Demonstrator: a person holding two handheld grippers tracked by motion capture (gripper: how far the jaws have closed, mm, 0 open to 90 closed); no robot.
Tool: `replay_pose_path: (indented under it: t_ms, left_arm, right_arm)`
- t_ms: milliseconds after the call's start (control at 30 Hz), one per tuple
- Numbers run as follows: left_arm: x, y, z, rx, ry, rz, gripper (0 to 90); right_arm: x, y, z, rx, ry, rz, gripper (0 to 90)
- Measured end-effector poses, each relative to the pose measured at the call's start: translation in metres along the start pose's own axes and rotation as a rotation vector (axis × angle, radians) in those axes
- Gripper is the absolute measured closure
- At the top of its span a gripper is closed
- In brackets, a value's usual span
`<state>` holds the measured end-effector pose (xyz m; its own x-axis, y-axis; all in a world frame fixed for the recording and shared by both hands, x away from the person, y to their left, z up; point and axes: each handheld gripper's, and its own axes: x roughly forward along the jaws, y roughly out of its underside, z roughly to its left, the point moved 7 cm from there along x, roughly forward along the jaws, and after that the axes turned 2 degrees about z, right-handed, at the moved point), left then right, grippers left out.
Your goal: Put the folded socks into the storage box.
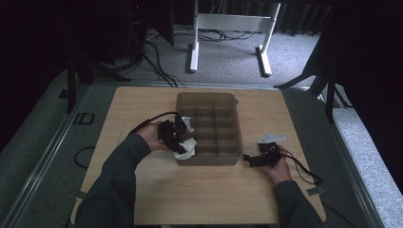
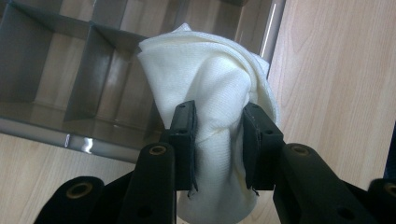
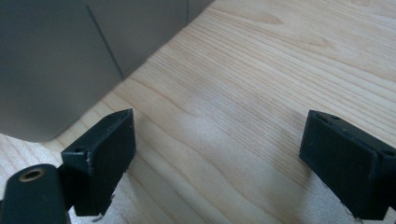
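While I hold both hands steady, the wooden counter (image 1: 157, 190) gives me plenty of bare room on my near side, between the grey divided tray (image 1: 207, 159) and the near edge, and a narrower strip to the left and right of the tray. That tray sits mid-counter, its near wall just ahead of both grippers.

My left gripper (image 1: 177, 140) is at the tray's near left corner, and its fingers (image 2: 183, 135) are clamped narrow on the white cloth (image 2: 212, 88). In the left gripper view the cloth is pinched at its waist between the two pads; a bunched crown rises above them in front of the tray's corner compartment, and a shorter tail hangs below. From the high view the cloth (image 1: 186, 148) lies right at the tray's corner rim, partly over it.

My right gripper (image 1: 251, 159) rests low on the counter just beside the tray's near right corner, fingers (image 3: 105, 158) spread wide with bare wood between them.

I see a soft, finely woven, creased cloth; a smooth, dull, rigid tray with thin straight partitions and rounded corners; a pale counter with long grain lines; matte black, blocky pads
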<state>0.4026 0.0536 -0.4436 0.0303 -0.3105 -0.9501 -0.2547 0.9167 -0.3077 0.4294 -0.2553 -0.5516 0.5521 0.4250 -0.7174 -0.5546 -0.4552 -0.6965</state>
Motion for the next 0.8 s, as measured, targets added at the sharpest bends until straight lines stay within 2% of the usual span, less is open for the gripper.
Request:
replay_pose_path:
  t_ms: [800]
  left_arm:
    - [0.0090,-0.0077,0.0098,-0.023,0.026,0.008,68.9]
  right_arm:
    - [0.0000,0.0000,0.0000,0.000,0.000,0.001,10.3]
